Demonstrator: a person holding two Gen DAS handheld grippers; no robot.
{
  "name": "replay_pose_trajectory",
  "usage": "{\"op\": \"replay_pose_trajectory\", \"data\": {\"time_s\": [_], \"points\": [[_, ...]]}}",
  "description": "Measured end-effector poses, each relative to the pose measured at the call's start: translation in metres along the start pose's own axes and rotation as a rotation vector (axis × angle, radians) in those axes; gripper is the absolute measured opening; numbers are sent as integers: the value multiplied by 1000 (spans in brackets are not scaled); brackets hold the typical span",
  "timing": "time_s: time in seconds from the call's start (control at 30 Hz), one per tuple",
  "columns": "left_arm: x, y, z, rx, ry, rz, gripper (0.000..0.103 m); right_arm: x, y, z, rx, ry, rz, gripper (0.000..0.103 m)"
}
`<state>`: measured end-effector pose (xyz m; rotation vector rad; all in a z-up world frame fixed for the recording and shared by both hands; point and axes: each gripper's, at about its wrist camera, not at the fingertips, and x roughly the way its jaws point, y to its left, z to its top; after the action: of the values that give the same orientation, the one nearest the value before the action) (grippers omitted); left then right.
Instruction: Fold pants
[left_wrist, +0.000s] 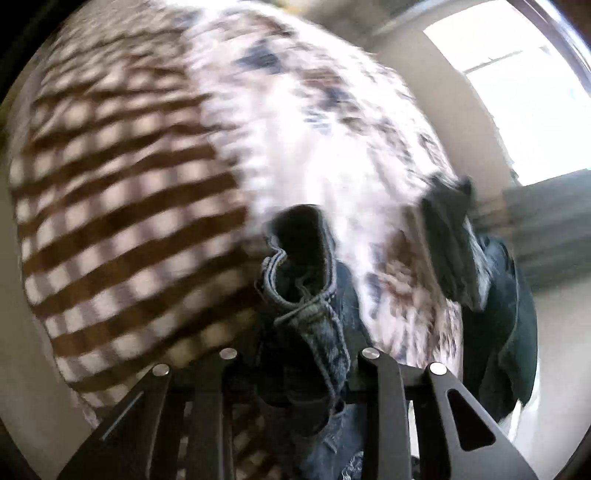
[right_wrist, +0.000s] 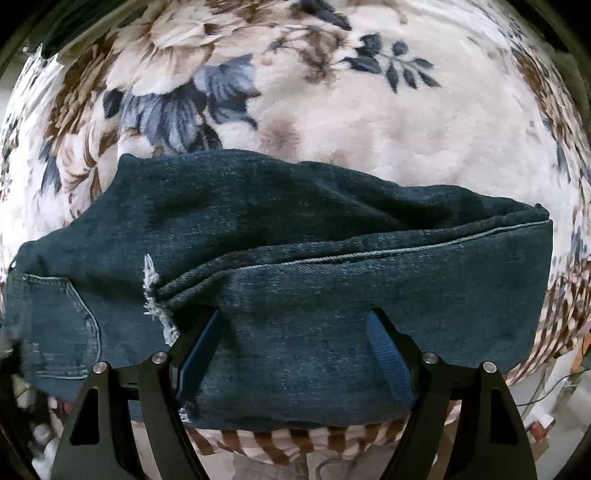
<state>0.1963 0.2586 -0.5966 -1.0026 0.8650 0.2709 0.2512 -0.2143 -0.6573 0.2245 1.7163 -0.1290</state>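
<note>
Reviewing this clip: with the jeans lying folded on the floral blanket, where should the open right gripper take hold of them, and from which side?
Grip the near folded edge of the jeans, coming in low from the camera side. The right gripper is open with its fingers straddling that edge, which overhangs toward the checked fabric, so a pad could probably slip beneath. The floral blanket lies beyond.

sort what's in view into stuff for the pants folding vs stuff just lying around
For the job:
jeans
left gripper, shut on a bunched jeans end
right gripper, open over the jeans

Just there:
floral blanket
brown checked cloth
window
</note>
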Motion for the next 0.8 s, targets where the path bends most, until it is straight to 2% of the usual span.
{"op": "replay_pose_trajectory", "data": {"time_s": [0.03, 0.07, 0.1, 0.13, 0.2, 0.23, 0.3, 0.4, 0.43, 0.47, 0.6, 0.7, 0.8], "points": [[6, -1, 1, 7, 0, 6, 29, 3, -7, -6, 3, 1, 1, 82], [16, 4, 2, -13, 19, 12, 39, 2, -12, -7, 8, 1, 2, 82], [28, 14, 4, -50, 48, 29, 42, 2, -19, -7, 19, 5, 5, 82], [47, 31, 7, -123, 87, 36, 43, 3, -24, -7, 29, 10, 10, 82], [63, 56, 10, -218, 102, 12, 45, -3, -34, -12, 52, 14, 24, 82], [67, 58, 13, -225, 100, 2, 44, -4, -39, -11, 63, 13, 26, 82], [60, 42, 14, -135, 79, 23, 26, -3, -48, -9, 63, 9, 3, 82], [39, -4, 12, 75, 43, 68, 20, -2, -57, -12, 29, 3, -70, 82], [31, -18, 10, 121, 34, 71, 20, -1, -61, -14, 10, -1, -85, 84], [25, -26, 7, 153, 27, 79, 20, 1, -63, -16, 0, -7, -101, 92], [1, -76, -5, 303, 4, 95, 19, 0, -75, -30, -43, -64, -201, 93], [-11, -117, -23, 412, -3, 95, 19, -6, -93, -35, -42, -91, -195, 93], [-16, -156, -49, 488, 16, 71, 18, -13, -125, -39, -10, -91, -147, 93]]}}
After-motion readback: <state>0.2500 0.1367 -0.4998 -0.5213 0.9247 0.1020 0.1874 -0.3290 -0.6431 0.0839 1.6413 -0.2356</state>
